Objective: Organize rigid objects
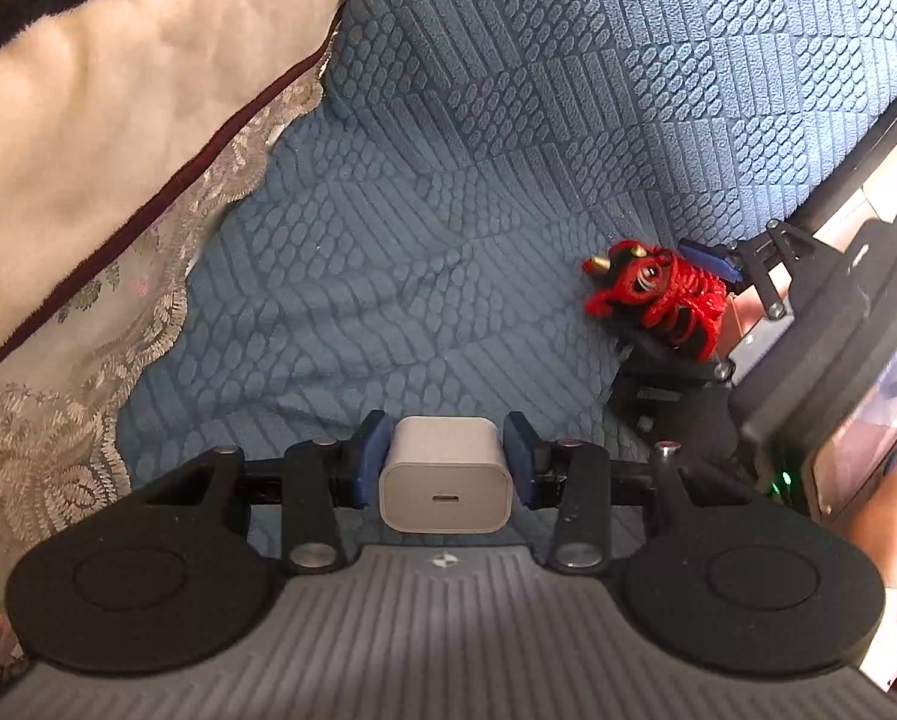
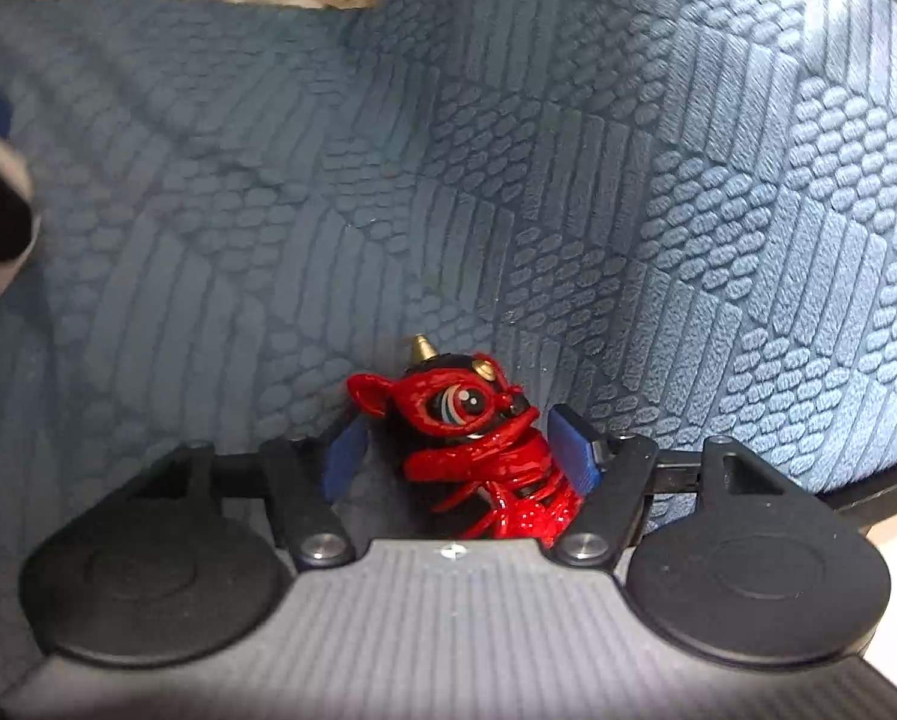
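Left gripper [image 1: 445,459], bottom centre of frame: blue pads closed against both sides of a white USB-C charger block [image 1: 445,477], port facing camera. Right gripper [image 2: 463,450]: jaws narrowed around a red lion-dance figurine [image 2: 478,450], right pad touching, left contact unclear. Blue textured bedspread [image 1: 508,150] beneath.

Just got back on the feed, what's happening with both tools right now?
Each tool has one item over the blue textured cover. The left tool is shut on a white USB charger block, its port facing the camera. The right tool has its blue pads on either side of a red and black toy figure; a firm clamp can't be confirmed. A cream pillow lies at the left.
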Demonstrator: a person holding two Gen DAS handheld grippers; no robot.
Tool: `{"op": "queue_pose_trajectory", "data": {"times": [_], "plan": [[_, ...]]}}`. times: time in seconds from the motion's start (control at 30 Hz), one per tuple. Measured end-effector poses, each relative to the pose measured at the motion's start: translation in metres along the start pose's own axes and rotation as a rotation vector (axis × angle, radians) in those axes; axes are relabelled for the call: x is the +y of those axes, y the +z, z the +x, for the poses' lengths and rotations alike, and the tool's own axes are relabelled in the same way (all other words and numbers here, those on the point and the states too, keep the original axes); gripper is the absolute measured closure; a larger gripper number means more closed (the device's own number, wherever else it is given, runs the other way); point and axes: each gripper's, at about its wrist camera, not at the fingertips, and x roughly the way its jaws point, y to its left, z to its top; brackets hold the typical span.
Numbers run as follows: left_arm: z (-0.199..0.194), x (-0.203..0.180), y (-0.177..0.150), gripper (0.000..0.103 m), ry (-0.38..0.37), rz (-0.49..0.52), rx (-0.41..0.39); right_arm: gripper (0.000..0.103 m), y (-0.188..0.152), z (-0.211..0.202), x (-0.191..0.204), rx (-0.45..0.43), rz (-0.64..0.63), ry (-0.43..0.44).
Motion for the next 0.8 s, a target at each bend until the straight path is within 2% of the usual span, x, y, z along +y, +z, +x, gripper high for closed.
{"op": "queue_pose_trajectory", "data": {"times": [0.17, 0.4, 0.8], "plan": [[-0.001, 0.001, 0.0, 0.055, -0.001, -0.006, -0.005, 0.042, 0.0, -0.004, -0.007, 0.008, 0.066, -0.001], [-0.003, 0.0, 0.001, 0.055, -0.01, -0.008, -0.017, 0.044, -0.001, -0.03, -0.019, -0.056, 0.209, 0.019], [-0.004, 0.001, 0.002, 0.055, -0.006, -0.009, -0.044, 0.045, -0.01, -0.073, -0.03, -0.112, 0.435, 0.039]]}}
